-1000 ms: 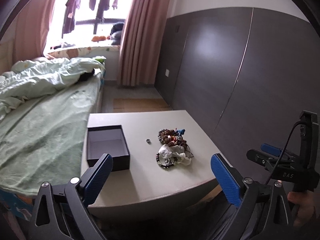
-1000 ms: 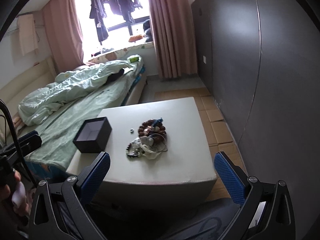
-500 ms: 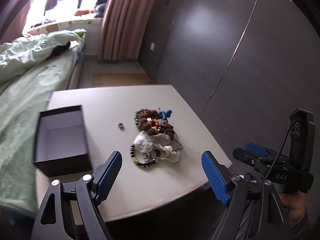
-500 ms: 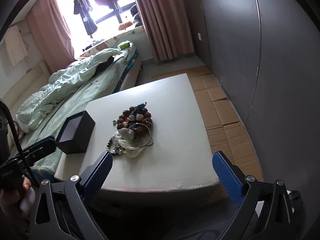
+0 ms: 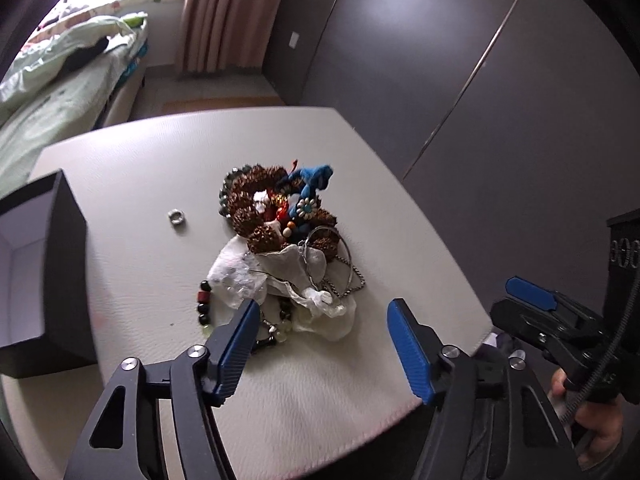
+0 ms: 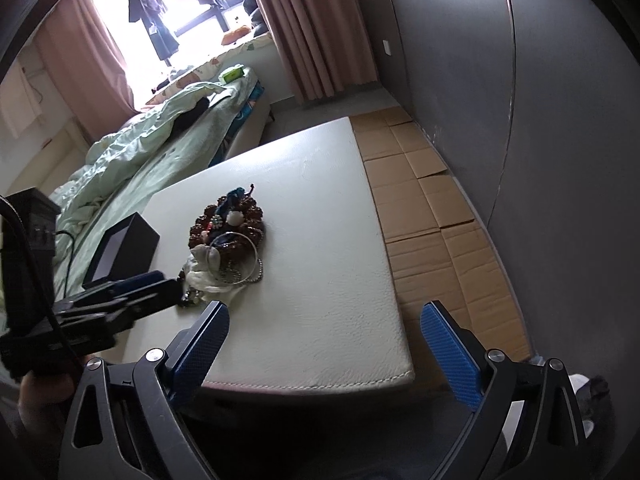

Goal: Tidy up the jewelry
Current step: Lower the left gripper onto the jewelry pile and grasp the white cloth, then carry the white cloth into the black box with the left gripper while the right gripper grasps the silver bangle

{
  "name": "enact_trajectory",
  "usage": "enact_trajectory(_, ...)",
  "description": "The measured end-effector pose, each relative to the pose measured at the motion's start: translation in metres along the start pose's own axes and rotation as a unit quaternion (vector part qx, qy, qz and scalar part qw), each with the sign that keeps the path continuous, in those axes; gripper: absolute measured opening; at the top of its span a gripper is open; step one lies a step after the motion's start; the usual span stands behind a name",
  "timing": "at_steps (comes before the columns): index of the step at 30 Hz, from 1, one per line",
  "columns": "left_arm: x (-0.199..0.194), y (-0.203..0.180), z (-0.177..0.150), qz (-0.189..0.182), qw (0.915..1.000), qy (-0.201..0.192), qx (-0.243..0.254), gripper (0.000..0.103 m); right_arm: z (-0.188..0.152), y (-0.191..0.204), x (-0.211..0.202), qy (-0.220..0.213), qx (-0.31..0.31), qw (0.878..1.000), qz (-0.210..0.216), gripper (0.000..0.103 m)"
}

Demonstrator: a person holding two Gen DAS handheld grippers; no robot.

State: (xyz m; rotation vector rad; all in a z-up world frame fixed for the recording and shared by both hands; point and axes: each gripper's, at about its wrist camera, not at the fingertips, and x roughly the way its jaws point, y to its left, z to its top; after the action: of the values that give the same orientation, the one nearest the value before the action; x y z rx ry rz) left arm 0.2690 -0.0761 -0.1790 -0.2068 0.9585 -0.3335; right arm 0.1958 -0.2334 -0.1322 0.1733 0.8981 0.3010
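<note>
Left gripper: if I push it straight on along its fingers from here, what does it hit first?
Most likely the near edge of the jewelry pile: the crumpled white wrap and black bead bracelet lie just beyond the left gripper, whose closing jaws hold nothing. Depth is uncertain.

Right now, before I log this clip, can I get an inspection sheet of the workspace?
Surface: white padded table top, bare along the near edge.
Job's things: jewelry pile of beads, chains and a bangle on crumpled white wrap; small ring apart, left of it; open black box at left, nothing seen inside.
Clutter: nothing seen beyond the wrap.
Grippers: left hand-held gripper closing, nothing between its pads, just short of the pile; right hand-held gripper open, empty, at the table's near edge.
Cables: black cable on the right unit.
Surroundings: bed, curtains, cardboard on floor.
</note>
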Motion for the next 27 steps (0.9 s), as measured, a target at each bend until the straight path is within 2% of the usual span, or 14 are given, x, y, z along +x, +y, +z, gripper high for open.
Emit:
enact_trajectory(2, 0.009, 0.003, 0.001, -0.002, 0.9999, 0.008, -0.009, 0.050, 0.001, -0.002, 0.005, 0.005, 0.001, 1.000, 0.003, 0.097)
enact_trajectory(4, 0.016, 0.005, 0.003, -0.002, 0.9998, 0.014, -0.015, 0.025, 0.002, -0.002, 0.010, 0.009, 0.000, 1.000, 0.006, 0.097)
enact_trajectory(6, 0.019, 0.006, 0.003, 0.008, 0.9997, 0.015, -0.016, 0.007, 0.003, -0.003, 0.014, 0.012, -0.001, 1.000, 0.009, 0.097)
enact_trajectory(7, 0.019, 0.008, 0.004, 0.020, 0.9996, 0.012, -0.017, 0.002, 0.004, -0.003, 0.017, 0.013, 0.000, 1.000, 0.011, 0.096)
enact_trajectory(8, 0.018, 0.009, 0.005, 0.020, 0.9996, 0.008, -0.018, 0.002, 0.006, -0.003, 0.019, 0.014, 0.000, 1.000, 0.014, 0.089)
enact_trajectory(12, 0.005, 0.012, 0.009, 0.018, 0.9995, -0.015, -0.022, 0.001, 0.015, 0.002, 0.034, 0.028, -0.004, 0.999, 0.044, 0.076)
enact_trajectory(13, 0.001, 0.013, 0.010, 0.017, 0.9995, -0.017, -0.021, 0.001, 0.018, 0.005, 0.039, 0.032, -0.010, 0.998, 0.052, 0.069)
enact_trajectory(16, -0.004, 0.017, 0.014, 0.022, 0.9993, -0.021, -0.020, 0.001, 0.024, 0.014, 0.056, 0.052, -0.022, 0.995, 0.076, 0.060)
enact_trajectory(17, -0.006, 0.018, 0.014, 0.022, 0.9992, -0.024, -0.022, 0.001, 0.026, 0.017, 0.061, 0.057, -0.025, 0.995, 0.084, 0.052)
enact_trajectory(20, -0.010, 0.021, 0.016, 0.025, 0.9990, -0.028, -0.026, 0.001, 0.031, 0.029, 0.078, 0.083, -0.043, 0.991, 0.097, 0.041)
enact_trajectory(23, -0.011, 0.024, 0.018, 0.026, 0.9989, -0.029, -0.027, 0.001, 0.035, 0.043, 0.091, 0.098, -0.072, 0.988, 0.092, 0.034)
enact_trajectory(27, -0.015, 0.026, 0.017, 0.025, 0.9987, -0.031, -0.032, 0.001, 0.039, 0.054, 0.100, 0.105, -0.095, 0.986, 0.087, 0.033)
